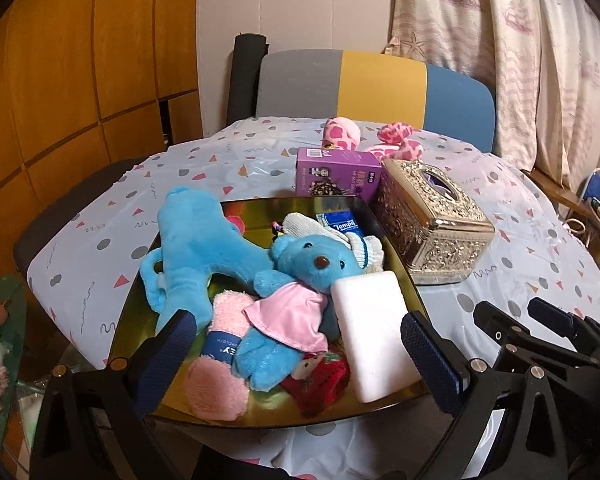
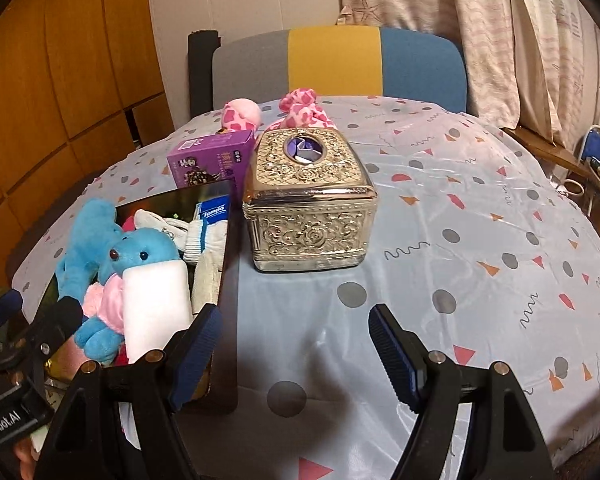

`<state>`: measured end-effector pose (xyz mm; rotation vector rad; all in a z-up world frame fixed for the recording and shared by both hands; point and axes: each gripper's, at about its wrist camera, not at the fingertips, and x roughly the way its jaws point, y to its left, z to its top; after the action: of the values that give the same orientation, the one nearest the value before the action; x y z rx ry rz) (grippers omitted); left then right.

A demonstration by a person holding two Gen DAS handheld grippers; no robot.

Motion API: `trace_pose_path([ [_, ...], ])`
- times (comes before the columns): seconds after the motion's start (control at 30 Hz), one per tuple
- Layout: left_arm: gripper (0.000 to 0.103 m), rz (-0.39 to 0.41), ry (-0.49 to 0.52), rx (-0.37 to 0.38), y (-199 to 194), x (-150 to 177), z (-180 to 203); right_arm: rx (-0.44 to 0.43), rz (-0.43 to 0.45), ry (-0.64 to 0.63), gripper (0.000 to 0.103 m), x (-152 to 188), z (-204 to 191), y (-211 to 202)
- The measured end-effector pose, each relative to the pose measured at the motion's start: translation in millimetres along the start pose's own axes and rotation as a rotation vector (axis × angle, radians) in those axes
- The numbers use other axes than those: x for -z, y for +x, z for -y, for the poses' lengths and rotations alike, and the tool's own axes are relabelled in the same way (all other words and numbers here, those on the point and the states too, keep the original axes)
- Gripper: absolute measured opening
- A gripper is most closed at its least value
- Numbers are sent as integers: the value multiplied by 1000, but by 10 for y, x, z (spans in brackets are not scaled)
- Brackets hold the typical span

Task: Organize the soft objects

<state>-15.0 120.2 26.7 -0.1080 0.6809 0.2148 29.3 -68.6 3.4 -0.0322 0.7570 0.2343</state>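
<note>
Your right gripper (image 2: 292, 344) and left gripper (image 1: 298, 344) both gape, empty. The soft toys sit gathered in the gold tray (image 1: 260, 206); one pink spotted plush (image 1: 342, 133), perhaps two, waits outside at twelve o'clock.

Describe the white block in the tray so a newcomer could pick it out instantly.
Start at the shiny gold tray on the patterned tablecloth, left of the ornate silver tissue box. At its near right side, against the blue teddy bear in a pink dress, lies a white rounded rectangular foam-like block. It is the only plain, smooth, non-plush item there.
</note>
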Motion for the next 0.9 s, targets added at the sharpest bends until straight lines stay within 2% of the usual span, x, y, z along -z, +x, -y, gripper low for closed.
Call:
trace_pose_path([
  [0.9, 103, -16, -10, -3, 8, 29, -24, -3, -1, -20, 77, 12, -77, -25],
])
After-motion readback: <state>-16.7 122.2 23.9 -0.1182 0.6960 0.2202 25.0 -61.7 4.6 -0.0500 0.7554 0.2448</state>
